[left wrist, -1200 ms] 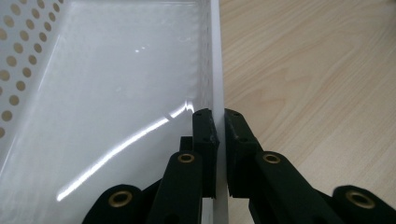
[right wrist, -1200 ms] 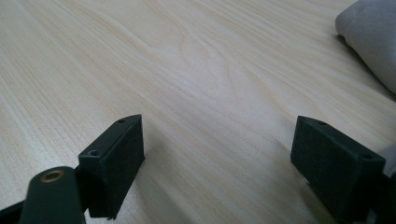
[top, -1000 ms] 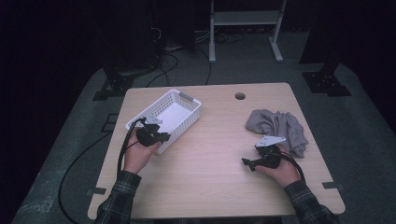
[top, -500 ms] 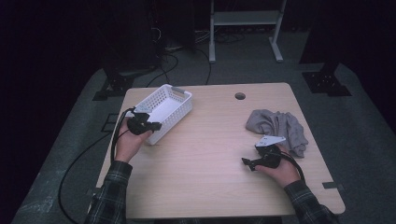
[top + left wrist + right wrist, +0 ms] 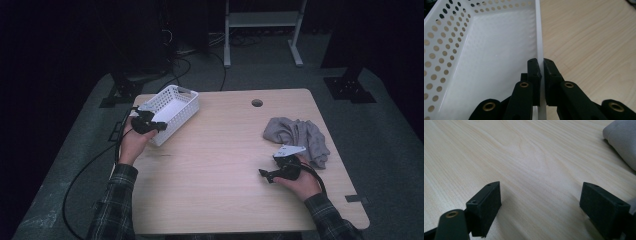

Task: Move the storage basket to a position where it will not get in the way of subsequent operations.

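The left gripper (image 5: 541,72) has its jaws pressed together on the side wall of the white basket (image 5: 484,65). The right gripper (image 5: 540,205) rests with jaws wide apart, nothing between them, on the surface (image 5: 524,157).

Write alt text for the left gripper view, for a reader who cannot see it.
The left gripper is shut on the thin side wall of a white basket, one black jaw inside and one outside. The basket is empty, with rows of round holes in its far walls, and stands on a pale wooden table that shows at the right.
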The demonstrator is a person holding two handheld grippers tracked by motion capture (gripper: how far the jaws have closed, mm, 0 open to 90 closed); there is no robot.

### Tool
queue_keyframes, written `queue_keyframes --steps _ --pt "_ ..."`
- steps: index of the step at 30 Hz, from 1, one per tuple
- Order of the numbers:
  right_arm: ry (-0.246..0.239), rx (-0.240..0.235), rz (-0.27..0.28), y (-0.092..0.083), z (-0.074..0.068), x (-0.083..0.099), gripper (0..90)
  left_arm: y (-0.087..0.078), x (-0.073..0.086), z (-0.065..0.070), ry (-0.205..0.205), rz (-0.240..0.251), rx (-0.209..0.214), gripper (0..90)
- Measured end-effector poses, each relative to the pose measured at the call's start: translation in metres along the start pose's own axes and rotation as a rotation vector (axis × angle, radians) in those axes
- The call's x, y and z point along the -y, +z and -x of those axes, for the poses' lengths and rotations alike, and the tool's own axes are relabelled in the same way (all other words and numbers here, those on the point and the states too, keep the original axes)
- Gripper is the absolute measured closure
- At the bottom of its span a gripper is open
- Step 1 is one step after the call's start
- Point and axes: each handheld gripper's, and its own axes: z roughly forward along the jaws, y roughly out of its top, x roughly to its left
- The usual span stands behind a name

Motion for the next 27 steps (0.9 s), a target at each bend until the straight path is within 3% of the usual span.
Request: queue_keyframes --steps 14,24,27 --pt "0.000 0.000 0.000 0.000 0.000 0.000 16.1 0.011 0.008 -0.021 -0.027 -0.038 -0.076 85.2" --pt "0.000 0.000 0.000 0.000 0.000 0.000 16.1 0.016 0.011 -0.022 -0.023 -0.058 -0.090 84.9" --pt "0.001 0.000 0.000 0.000 0.000 0.000 16.1 0.015 0.012 -0.023 -0.032 -0.035 -0.081 80.0"
